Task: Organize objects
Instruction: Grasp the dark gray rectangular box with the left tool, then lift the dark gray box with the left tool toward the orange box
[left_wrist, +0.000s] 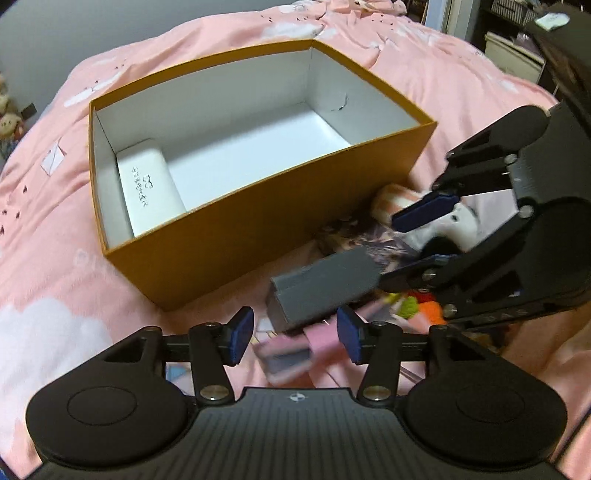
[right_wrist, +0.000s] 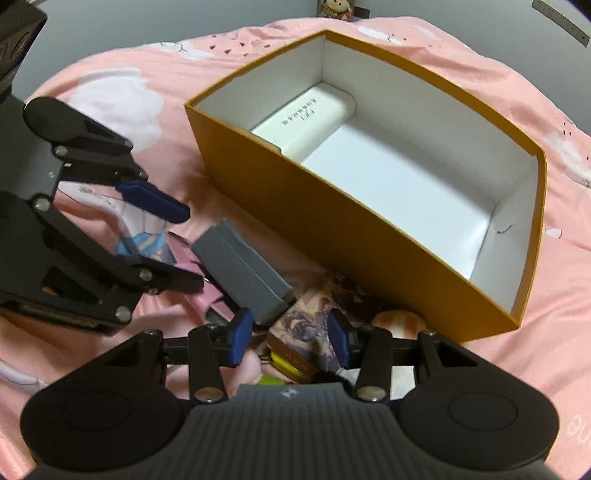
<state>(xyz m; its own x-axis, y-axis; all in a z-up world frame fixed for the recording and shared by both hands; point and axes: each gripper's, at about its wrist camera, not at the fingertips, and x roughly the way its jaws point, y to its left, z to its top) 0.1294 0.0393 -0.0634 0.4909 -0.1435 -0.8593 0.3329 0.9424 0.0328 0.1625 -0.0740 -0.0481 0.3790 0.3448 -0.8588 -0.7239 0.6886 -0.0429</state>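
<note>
An open orange box (left_wrist: 258, 236) (right_wrist: 332, 221) sits on the pink bedspread; a white case (left_wrist: 151, 184) (right_wrist: 310, 118) lies inside at one end. In front of it lies a pile of small items: a grey box (left_wrist: 321, 291) (right_wrist: 247, 273), a pink case (left_wrist: 291, 350) (right_wrist: 199, 299), a patterned card pack (right_wrist: 306, 325), a white plush (left_wrist: 454, 221). My left gripper (left_wrist: 295, 339) (right_wrist: 184, 247) is open over the pink case, beside the grey box. My right gripper (right_wrist: 290, 339) (left_wrist: 410, 243) is open and empty above the card pack.
Colourful small items (left_wrist: 417, 306) lie under the right gripper. A yellow object (right_wrist: 284, 363) and a striped round item (right_wrist: 402, 321) lie beside the orange box. Plush toys (left_wrist: 7, 122) sit at the bed's far edge. Shelves (left_wrist: 517, 55) stand beyond the bed.
</note>
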